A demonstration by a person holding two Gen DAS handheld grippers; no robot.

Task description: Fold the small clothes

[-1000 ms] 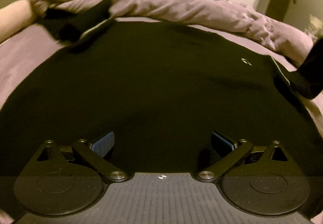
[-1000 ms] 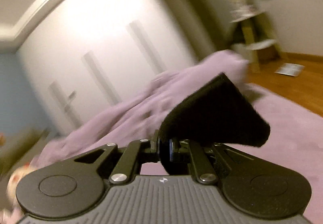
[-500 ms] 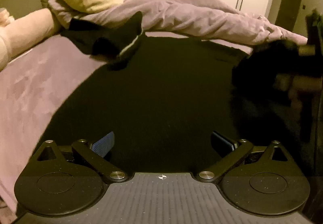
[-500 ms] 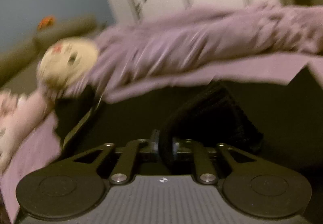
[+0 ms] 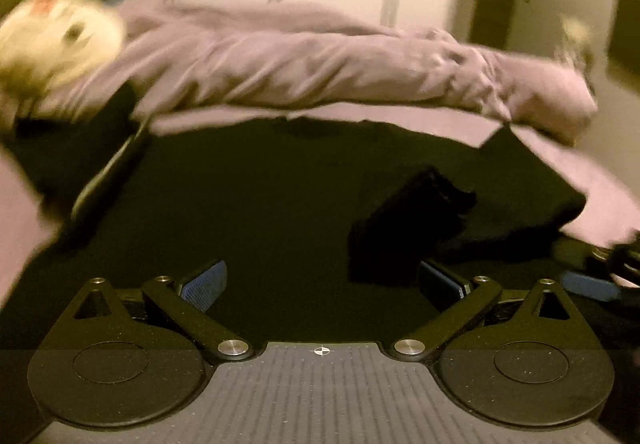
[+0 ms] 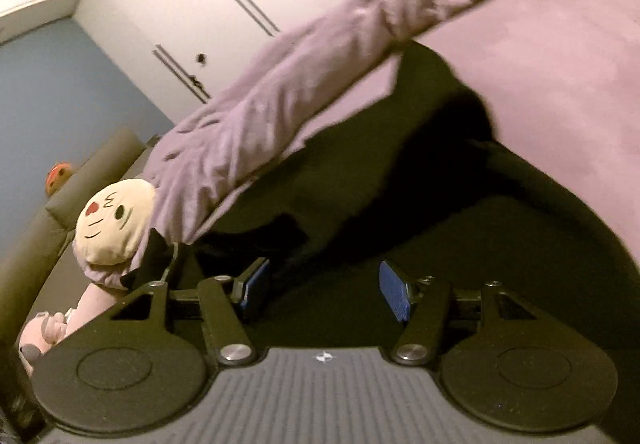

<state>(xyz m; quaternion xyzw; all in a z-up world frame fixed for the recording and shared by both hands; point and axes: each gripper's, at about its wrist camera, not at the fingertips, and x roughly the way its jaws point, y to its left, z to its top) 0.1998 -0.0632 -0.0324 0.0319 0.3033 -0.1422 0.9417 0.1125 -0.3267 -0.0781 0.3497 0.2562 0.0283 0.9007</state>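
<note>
Left gripper (image 5: 320,284) of mine hangs spread and empty over the black garment (image 5: 248,212), which lies flat across the bed (image 5: 24,204). Its right sleeve (image 5: 412,220) is folded in over the body; the left sleeve (image 5: 80,156) is spread toward the bed's far left corner, by the plush toy (image 5: 56,40).

Right gripper (image 6: 324,288), from its own camera, is released too, jaws apart above the garment. I judge one sleeve done, the other and the body folds left. No readable writing or logo.
</note>
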